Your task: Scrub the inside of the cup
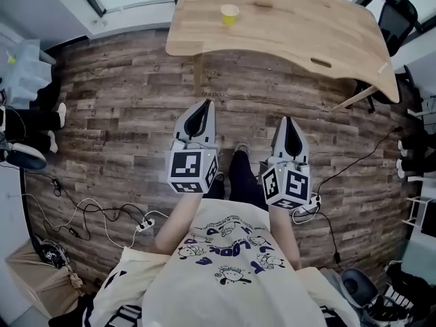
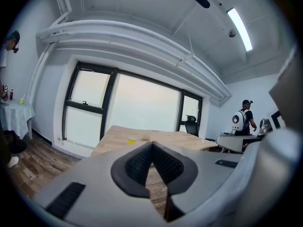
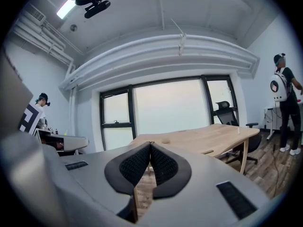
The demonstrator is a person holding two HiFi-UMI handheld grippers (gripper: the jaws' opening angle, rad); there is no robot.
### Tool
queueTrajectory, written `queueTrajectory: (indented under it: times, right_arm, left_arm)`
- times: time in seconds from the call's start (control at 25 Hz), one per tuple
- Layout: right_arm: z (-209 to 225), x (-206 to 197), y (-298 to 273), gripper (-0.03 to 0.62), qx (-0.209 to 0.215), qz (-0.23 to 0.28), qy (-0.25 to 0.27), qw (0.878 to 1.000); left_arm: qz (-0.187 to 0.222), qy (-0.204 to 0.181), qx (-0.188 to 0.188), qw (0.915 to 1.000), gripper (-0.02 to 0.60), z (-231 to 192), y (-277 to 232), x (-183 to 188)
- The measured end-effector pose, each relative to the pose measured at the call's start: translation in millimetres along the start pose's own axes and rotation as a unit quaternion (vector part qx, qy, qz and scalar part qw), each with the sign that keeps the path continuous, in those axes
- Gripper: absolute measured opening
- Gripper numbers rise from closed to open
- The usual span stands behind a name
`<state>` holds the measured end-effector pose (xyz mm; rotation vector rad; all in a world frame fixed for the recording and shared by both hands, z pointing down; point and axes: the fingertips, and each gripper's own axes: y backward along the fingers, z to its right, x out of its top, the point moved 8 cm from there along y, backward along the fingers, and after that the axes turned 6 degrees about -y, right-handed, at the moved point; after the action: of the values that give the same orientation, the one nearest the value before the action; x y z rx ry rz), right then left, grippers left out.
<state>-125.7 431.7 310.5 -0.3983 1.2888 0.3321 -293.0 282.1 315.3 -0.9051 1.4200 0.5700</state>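
A small yellow cup [image 1: 229, 13] stands on the wooden table [image 1: 300, 33] ahead of me, with a small tan object [image 1: 264, 4] just right of it. From the left gripper view the cup [image 2: 132, 140] shows far off above the jaw tips. My left gripper [image 1: 202, 106] and right gripper [image 1: 289, 122] are held side by side over the plank floor, short of the table's near edge. Both point at the table. In each gripper view the jaws of the left gripper [image 2: 152, 144] and the right gripper [image 3: 150, 144] meet at the tips with nothing between them.
Cables and a power strip [image 1: 143, 225] lie on the floor at the left, another cable [image 1: 354, 162] at the right. An office chair [image 3: 226, 115] stands behind the table's right end. A person with a backpack [image 3: 283, 89] stands at the right; a cloth-covered side table [image 2: 14, 115] stands at the left.
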Motion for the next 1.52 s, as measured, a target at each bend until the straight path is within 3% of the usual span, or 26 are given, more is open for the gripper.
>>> queueTrajectory:
  times: [0.84, 1.52]
  right_arm:
    - [83, 37, -156, 0.026, 0.063, -0.014, -0.006, 0.998]
    - [122, 42, -206, 0.026, 0.081, -0.025, -0.027, 0.996]
  left_arm:
    - [-0.001, 0.003, 0.073, 0.9973, 0.021, 10, -139, 33]
    - [-0.010, 0.002, 0.097, 0.9953, 0.021, 26, -187, 37]
